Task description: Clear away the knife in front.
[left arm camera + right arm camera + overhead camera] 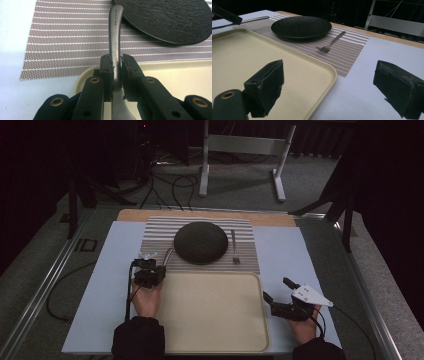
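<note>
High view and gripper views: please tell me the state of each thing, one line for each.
left gripper: shut on the knife
knife: clamped, handle pointing out over the placemat
right gripper: open, holding nothing
plate: flat on the placemat
fork: lying right of the plate
tray: bare
placemat: spread flat

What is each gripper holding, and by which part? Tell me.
The left gripper is shut on a metal utensil, clamped partway along its handle; its working end is hidden. The right gripper holds nothing, its jaws apart beside the tray.
</note>
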A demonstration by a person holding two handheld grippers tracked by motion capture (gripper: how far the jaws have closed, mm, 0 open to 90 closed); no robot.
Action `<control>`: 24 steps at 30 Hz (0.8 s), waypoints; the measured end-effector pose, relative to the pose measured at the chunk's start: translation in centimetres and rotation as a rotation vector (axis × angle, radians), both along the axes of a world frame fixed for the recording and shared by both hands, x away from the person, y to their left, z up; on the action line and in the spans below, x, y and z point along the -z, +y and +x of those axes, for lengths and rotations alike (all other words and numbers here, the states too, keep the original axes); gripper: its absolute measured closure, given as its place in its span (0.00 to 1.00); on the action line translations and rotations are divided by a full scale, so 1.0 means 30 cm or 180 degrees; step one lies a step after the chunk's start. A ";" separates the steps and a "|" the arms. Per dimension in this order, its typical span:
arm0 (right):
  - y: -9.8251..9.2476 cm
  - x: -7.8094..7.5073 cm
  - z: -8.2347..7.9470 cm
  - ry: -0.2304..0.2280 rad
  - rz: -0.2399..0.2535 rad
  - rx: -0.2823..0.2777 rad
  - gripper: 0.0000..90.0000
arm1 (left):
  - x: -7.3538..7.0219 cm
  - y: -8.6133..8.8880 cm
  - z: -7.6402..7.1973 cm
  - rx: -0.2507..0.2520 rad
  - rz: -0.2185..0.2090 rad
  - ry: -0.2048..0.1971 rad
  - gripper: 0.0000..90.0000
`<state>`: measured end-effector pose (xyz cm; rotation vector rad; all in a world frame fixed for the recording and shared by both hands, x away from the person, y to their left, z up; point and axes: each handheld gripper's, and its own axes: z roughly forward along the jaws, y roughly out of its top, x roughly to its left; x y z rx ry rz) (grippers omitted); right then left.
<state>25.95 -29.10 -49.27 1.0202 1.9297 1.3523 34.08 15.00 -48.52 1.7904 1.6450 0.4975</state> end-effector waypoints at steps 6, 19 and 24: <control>0.002 0.000 0.000 0.0000 -0.0010 -0.0001 0.11 | 0.005 -0.019 -0.034 0.0007 0.0050 -0.0023 0.90; 0.002 0.000 0.000 0.0000 -0.0011 -0.0004 0.11 | 0.014 -0.045 -0.088 -0.0002 0.0104 -0.0048 0.90; 0.003 0.000 0.001 0.0001 -0.0007 -0.0007 0.11 | 0.020 -0.043 -0.110 -0.0036 0.0076 -0.0044 0.90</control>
